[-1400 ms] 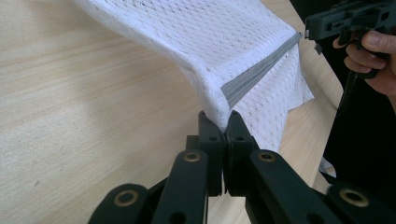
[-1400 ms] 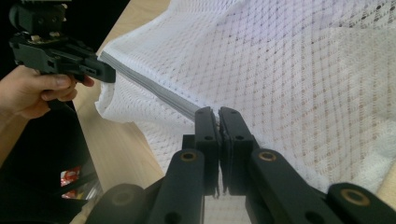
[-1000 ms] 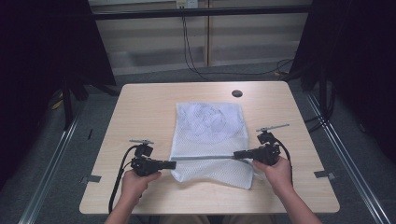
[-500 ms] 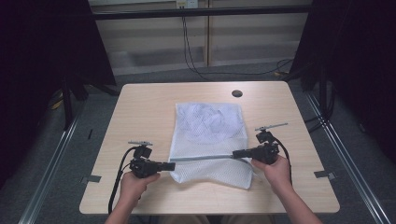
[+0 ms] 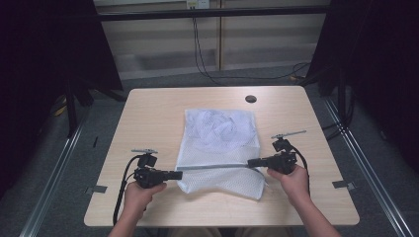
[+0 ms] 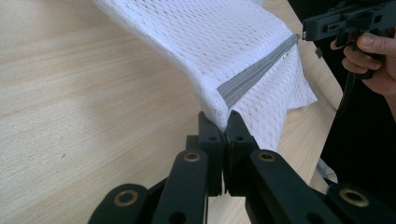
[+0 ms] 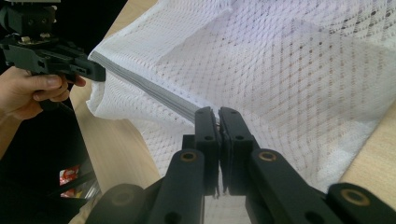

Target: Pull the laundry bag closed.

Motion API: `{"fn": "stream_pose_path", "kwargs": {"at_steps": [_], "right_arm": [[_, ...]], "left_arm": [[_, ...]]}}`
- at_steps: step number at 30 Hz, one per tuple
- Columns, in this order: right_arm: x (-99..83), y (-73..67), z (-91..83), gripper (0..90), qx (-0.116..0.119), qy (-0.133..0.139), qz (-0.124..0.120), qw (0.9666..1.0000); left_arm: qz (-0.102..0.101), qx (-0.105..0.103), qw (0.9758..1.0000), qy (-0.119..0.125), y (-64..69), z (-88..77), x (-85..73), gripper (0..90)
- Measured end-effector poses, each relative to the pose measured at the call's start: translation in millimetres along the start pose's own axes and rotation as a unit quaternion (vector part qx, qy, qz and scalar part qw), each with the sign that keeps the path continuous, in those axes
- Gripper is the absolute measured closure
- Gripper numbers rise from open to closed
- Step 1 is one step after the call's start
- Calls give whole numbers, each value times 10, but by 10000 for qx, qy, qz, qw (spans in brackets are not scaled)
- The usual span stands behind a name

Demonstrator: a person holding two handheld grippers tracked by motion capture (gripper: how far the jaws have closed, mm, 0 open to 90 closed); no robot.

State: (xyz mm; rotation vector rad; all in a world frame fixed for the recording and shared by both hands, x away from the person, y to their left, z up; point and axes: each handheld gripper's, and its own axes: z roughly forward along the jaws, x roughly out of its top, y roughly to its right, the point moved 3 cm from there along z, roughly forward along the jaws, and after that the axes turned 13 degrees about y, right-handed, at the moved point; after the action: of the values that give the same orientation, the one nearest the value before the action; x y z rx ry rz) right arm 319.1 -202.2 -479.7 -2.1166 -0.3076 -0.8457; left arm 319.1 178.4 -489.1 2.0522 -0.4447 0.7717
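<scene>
A white mesh laundry bag (image 5: 221, 148) lies on a light wooden table (image 5: 148, 113), stretched between two hand-held grippers. A grey zipper strip (image 5: 212, 167) runs across the bag near its front end, pulled taut in a straight line from one gripper to the other. Crumpled white cloth (image 5: 220, 126) shows through the mesh in the bag's far half, beyond both grippers.

The left gripper (image 5: 174, 175) is clamped on the bag's corner at the zipper's left end. In the left gripper view, its two black jaws are pressed together with the white mesh and grey strip pinched right at their tips (image 6: 224, 122), and the bag rises off the table from there.

The right gripper (image 5: 250, 162) is closed on the zipper's other end. In the right gripper view, its jaws meet on the grey strip, with mesh spreading out past them.

Each gripper is held in a person's hand, left hand (image 5: 141, 193) and right hand (image 5: 292, 178), near the table's front edge. A small dark round hole (image 5: 250, 98) sits in the tabletop, well beyond the right gripper.
</scene>
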Motion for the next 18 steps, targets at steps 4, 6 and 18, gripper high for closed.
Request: {"fn": "stream_pose_path", "kwargs": {"at_steps": [4, 6, 18], "right_arm": [[-5, -2, -5, 869, 6, 8, 0, 10000], [-3, 5, -13, 869, 21, 15, 4, 10000], [1, 27, -36, 869, 7, 58, 63, 10000]], "left_arm": [[14, 12, 10000, -13, 2, 2, 0, 886], [-19, -2, 10000, -12, 9, 8, -3, 886], [28, 5, 10000, -55, 4, 18, -8, 886]]}}
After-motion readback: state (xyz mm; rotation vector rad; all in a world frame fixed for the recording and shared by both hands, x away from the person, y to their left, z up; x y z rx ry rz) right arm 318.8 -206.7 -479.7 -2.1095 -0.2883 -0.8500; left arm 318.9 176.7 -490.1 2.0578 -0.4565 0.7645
